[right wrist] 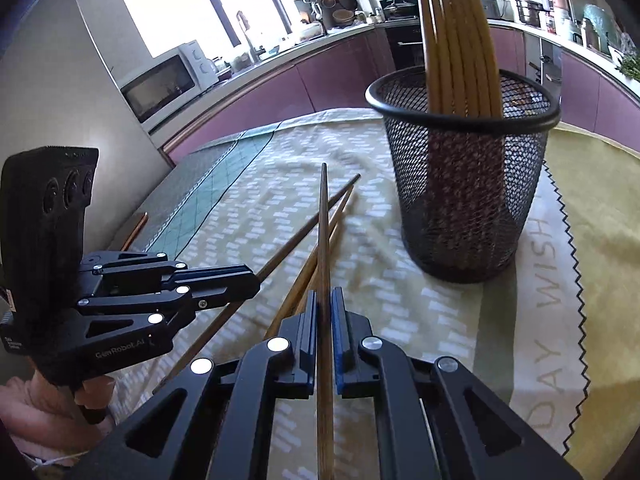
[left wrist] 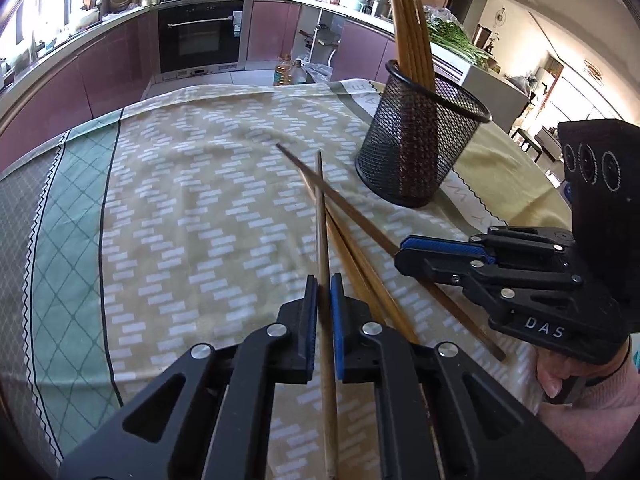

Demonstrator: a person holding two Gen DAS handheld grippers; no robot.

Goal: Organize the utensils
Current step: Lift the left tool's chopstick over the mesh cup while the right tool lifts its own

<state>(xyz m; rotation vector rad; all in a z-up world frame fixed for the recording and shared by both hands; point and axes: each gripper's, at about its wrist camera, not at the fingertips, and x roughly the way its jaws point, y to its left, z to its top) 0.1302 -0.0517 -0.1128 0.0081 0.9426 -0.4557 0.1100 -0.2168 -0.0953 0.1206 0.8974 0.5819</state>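
Observation:
A black mesh cup [left wrist: 420, 140] stands on the tablecloth at the right and holds several wooden chopsticks [left wrist: 408, 28]; it also shows in the right wrist view [right wrist: 464, 176]. My left gripper [left wrist: 325, 292] is shut on one chopstick [left wrist: 320, 208] that points forward. My right gripper [right wrist: 325, 308] is shut on another chopstick [right wrist: 325, 220], pointing toward the cup's left side. Loose chopsticks [left wrist: 360, 264] lie crossed on the cloth between the grippers, also seen in the right wrist view [right wrist: 296, 292]. The right gripper shows in the left wrist view [left wrist: 404, 252], the left gripper in the right wrist view [right wrist: 252, 280].
The table carries a yellow, green and grey patterned cloth [left wrist: 192, 208]. Purple kitchen cabinets and an oven [left wrist: 200, 36] stand beyond the far edge. A microwave [right wrist: 164, 80] sits on the counter at the left. A thin copper-coloured stick [right wrist: 134, 232] lies at the table's left edge.

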